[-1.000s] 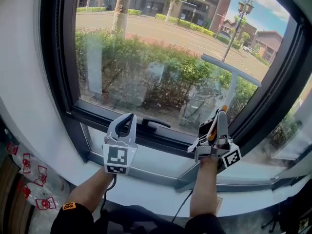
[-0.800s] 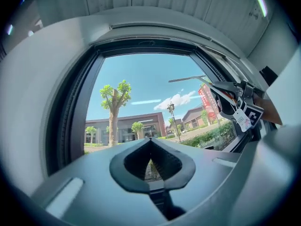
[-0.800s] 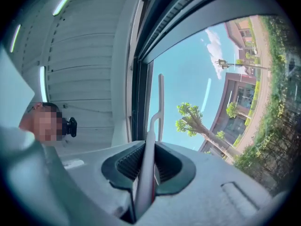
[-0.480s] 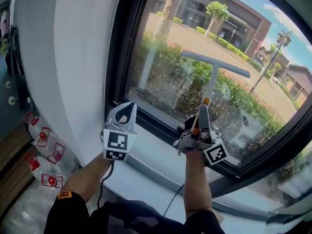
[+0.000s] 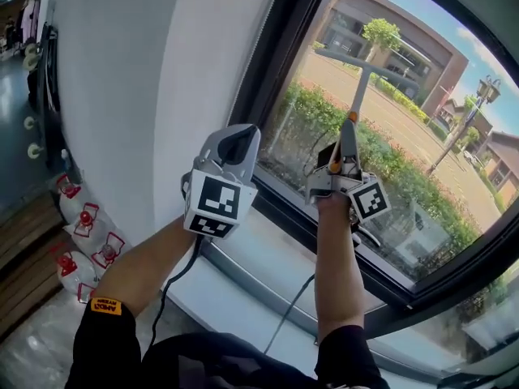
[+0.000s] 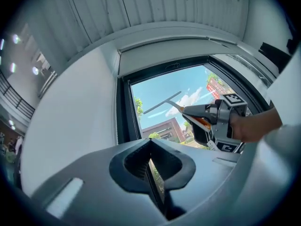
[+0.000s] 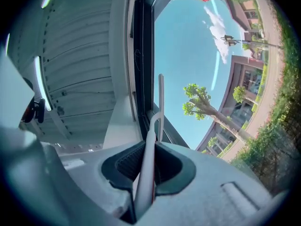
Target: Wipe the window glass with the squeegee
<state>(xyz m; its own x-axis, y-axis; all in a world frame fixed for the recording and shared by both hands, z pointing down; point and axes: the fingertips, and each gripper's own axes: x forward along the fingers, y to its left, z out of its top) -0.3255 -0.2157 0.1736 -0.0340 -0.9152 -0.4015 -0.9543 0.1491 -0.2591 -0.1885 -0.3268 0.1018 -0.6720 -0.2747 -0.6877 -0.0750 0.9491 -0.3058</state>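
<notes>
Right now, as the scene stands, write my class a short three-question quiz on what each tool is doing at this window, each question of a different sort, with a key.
1. Multiple choice: which tool grips the squeegee? A) the left tool; B) the right tool; C) neither.
2. True or false: the squeegee's blade is resting on the sill.
3. Fill in the gap: the left tool's jaws are ____, with nothing between them.

Key: 1 B; 2 false, the blade is raised above the right tool in front of the glass; 3 shut.
</notes>
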